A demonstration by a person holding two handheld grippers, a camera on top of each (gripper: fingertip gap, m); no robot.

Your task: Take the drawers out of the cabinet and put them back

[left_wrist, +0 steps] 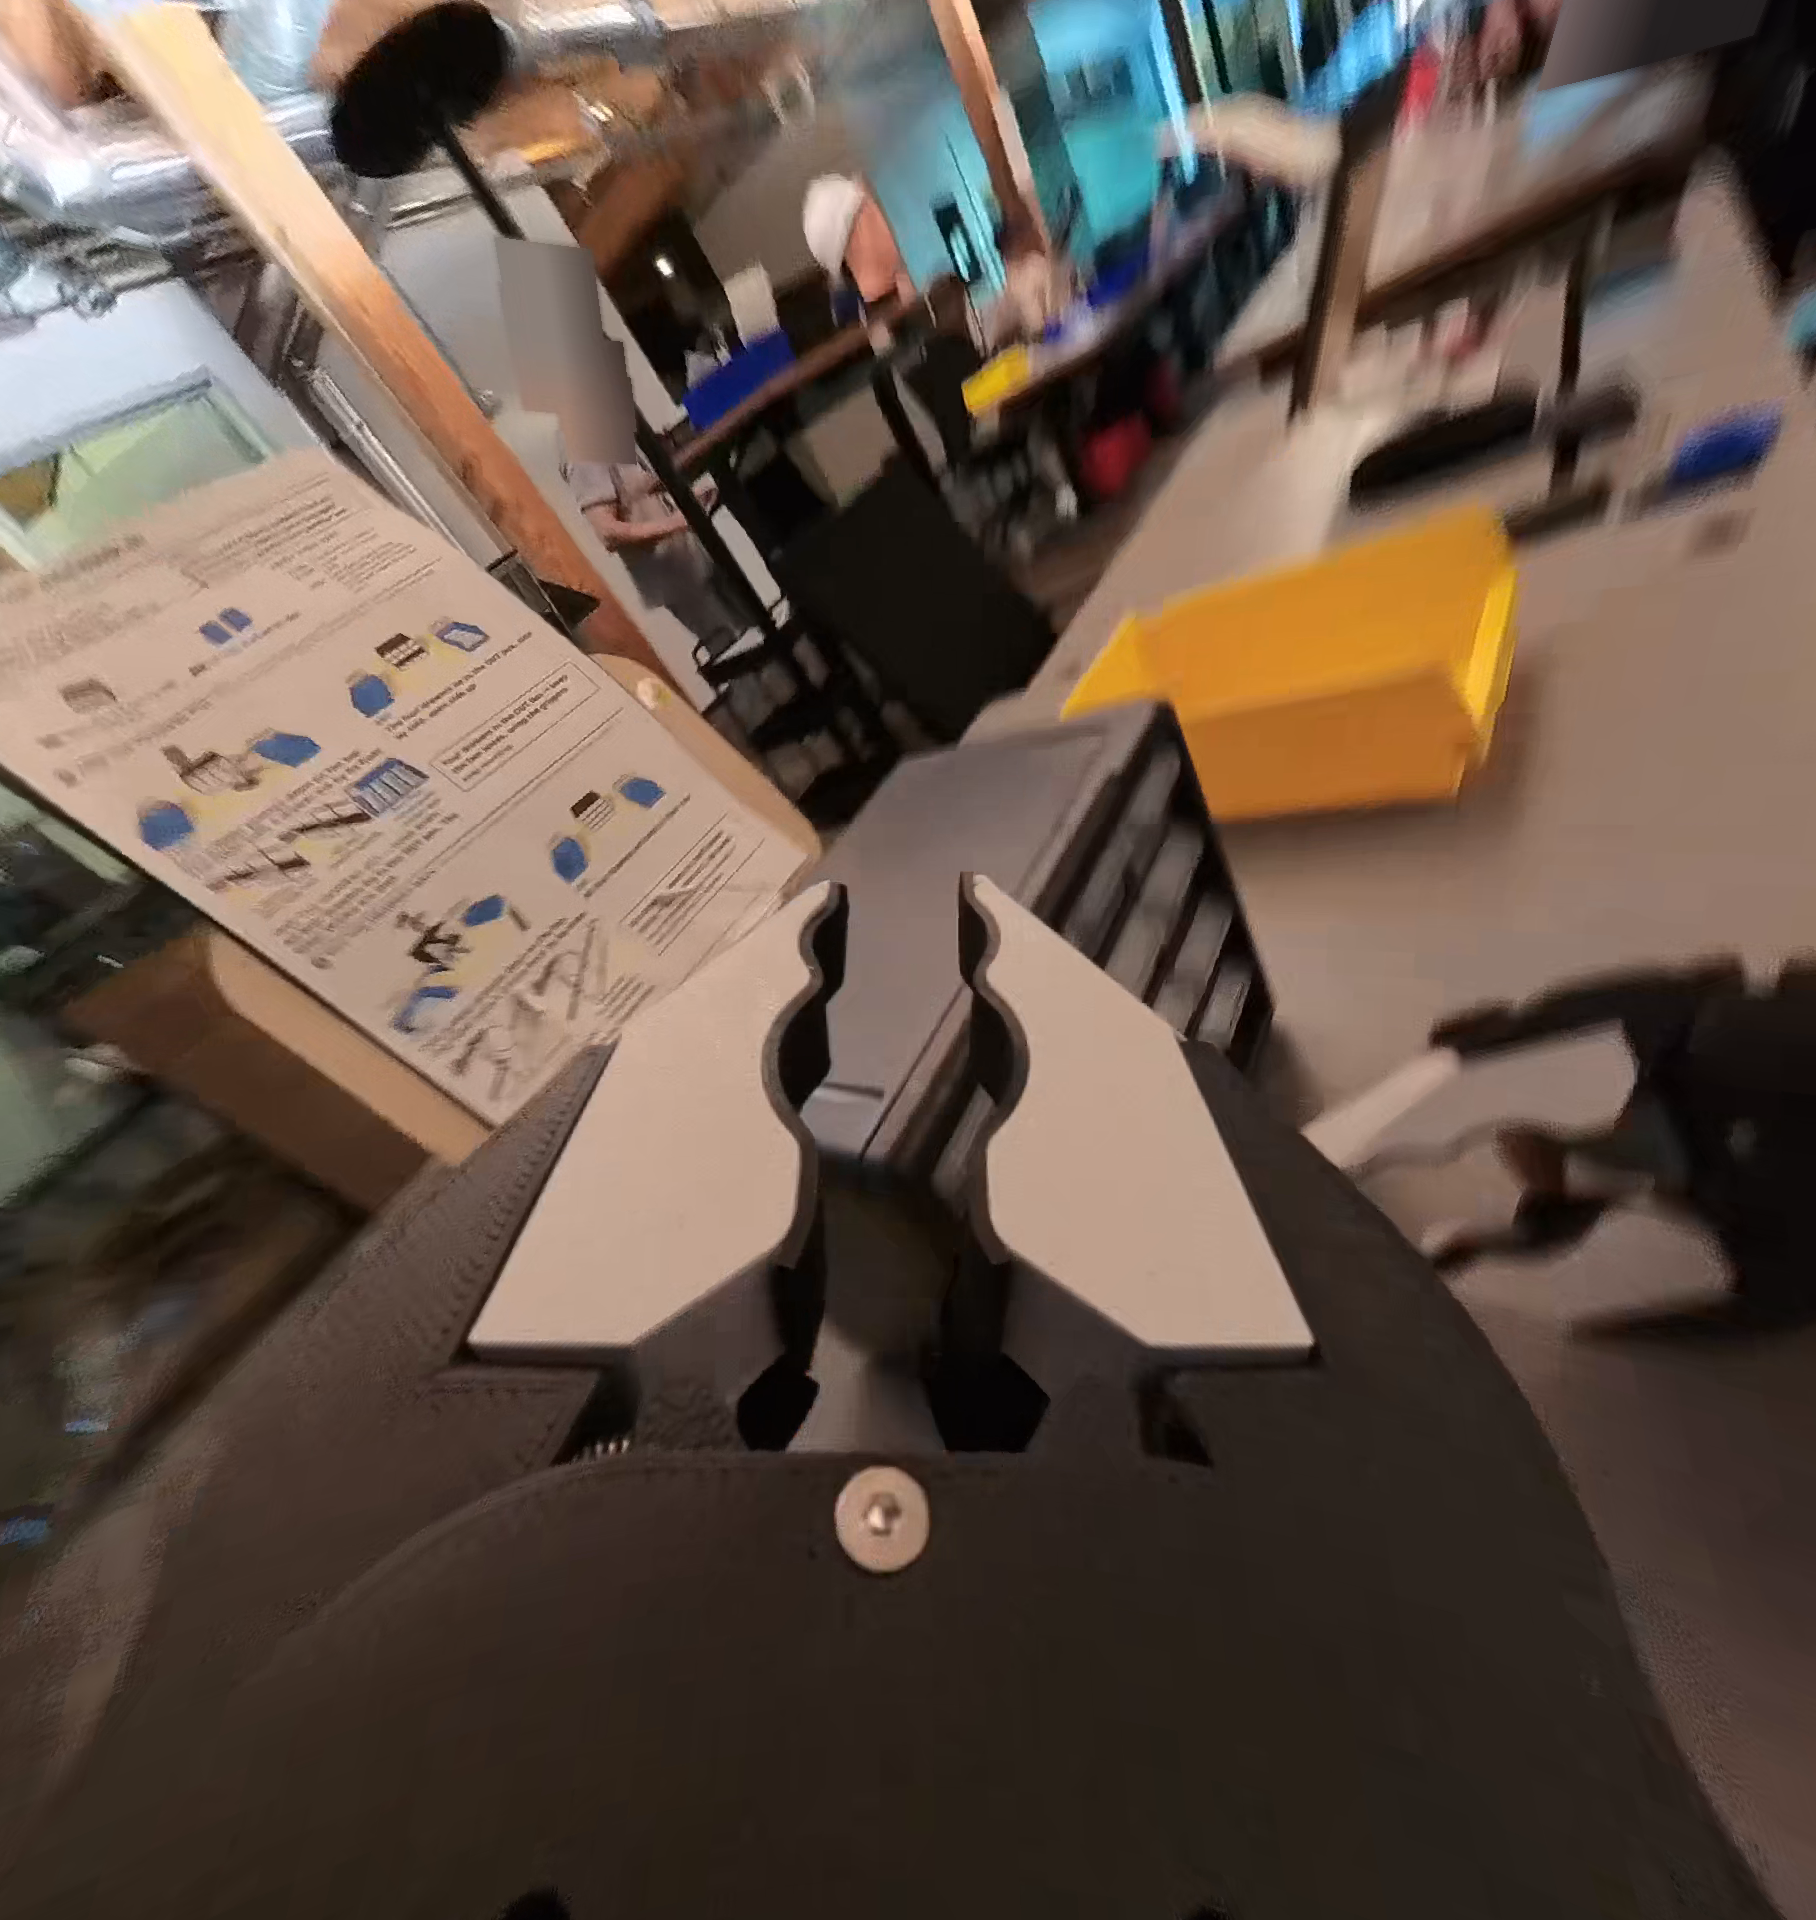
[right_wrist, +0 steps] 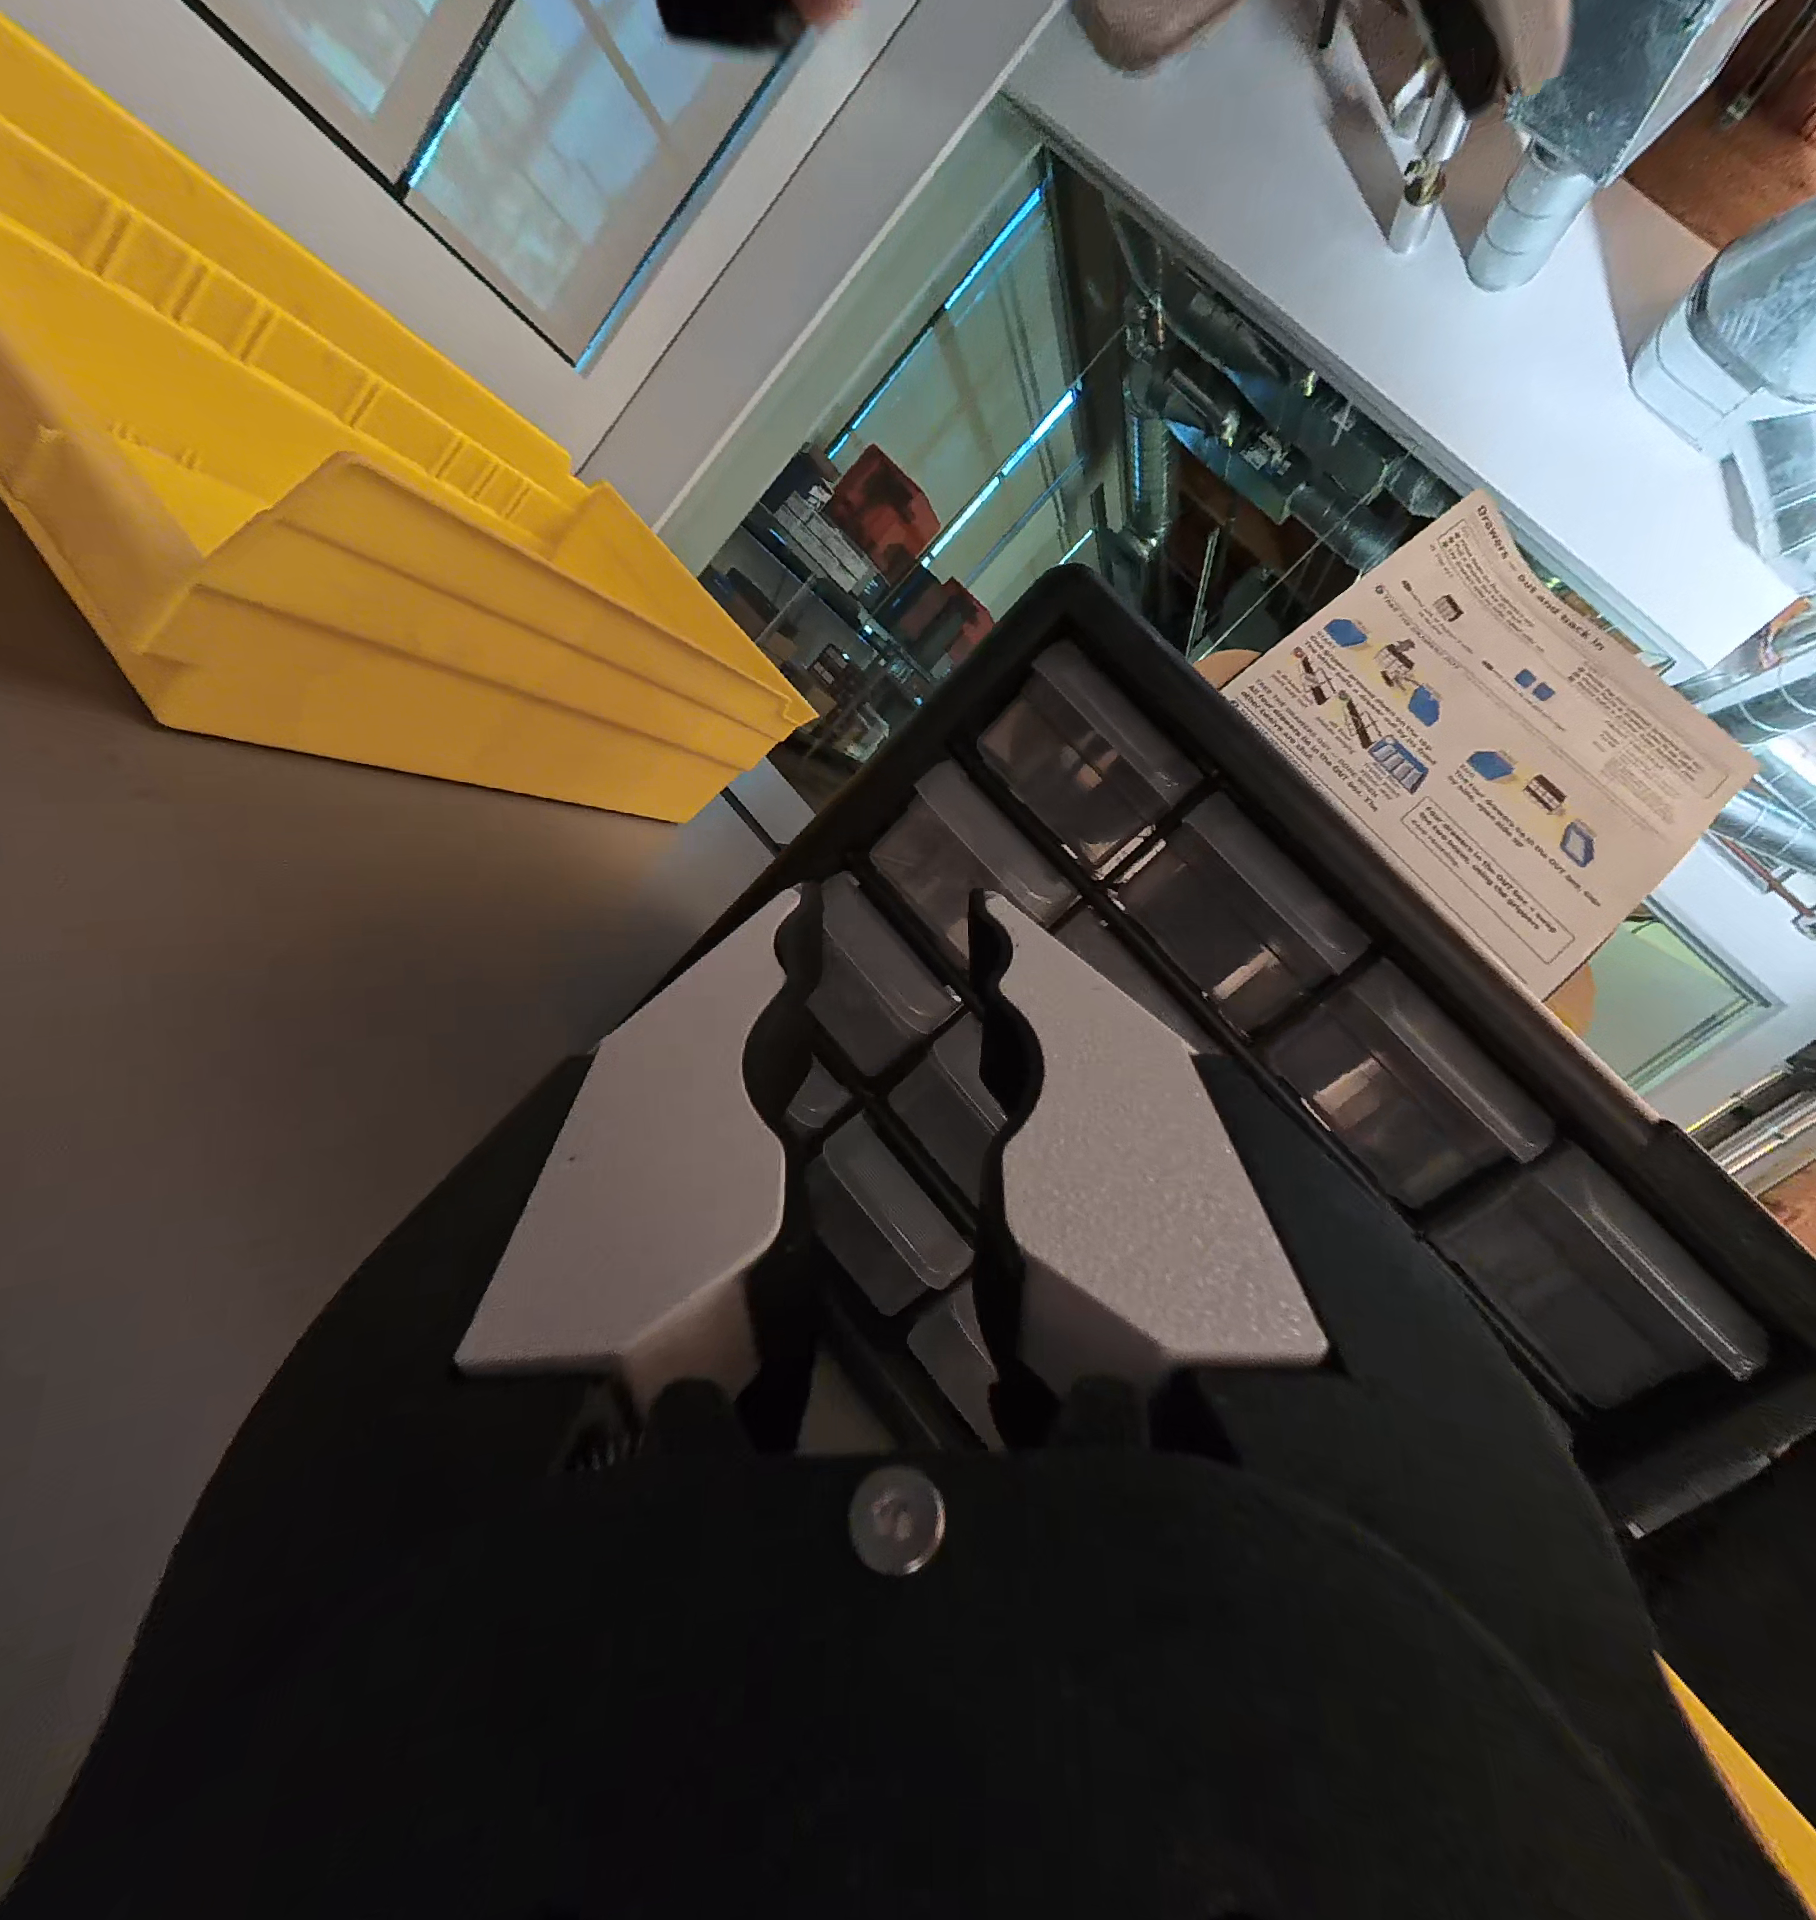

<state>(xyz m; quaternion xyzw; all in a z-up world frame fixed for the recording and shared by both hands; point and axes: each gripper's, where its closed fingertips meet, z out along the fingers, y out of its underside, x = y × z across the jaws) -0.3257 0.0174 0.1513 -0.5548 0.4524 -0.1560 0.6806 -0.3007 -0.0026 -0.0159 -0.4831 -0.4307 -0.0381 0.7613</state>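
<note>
The black cabinet (left_wrist: pixel 935 821) stands on the grey table, its rows of clear drawers (right_wrist: pixel 1091 748) all pushed in. In the right wrist view the cabinet (right_wrist: pixel 1112 623) fills the middle, tilted. My left gripper (left_wrist: pixel 902 894) hovers over the cabinet's top near its back edge, jaws a little apart and empty. My right gripper (right_wrist: pixel 899 904) is open with a narrow gap, just in front of the lower left drawers, one drawer front showing between its fingers. It also shows blurred in the left wrist view (left_wrist: pixel 1662 1101), a short way off the cabinet's front.
A yellow bin (left_wrist: pixel 1319 675) sits on the table beyond the cabinet; it also shows in the right wrist view (right_wrist: pixel 364 582). An instruction sheet (left_wrist: pixel 364 779) stands on a board left of the cabinet. A yellow edge (right_wrist: pixel 1766 1818) lies near my right gripper. A person stands far back. Tip to tip, the grippers are about 15 cm apart. Between my right fingertips and the cabinet (right_wrist: pixel 1112 623) there is roughly 10 cm. Seen from the left wrist view (left_wrist: pixel 934 1120) as well.
</note>
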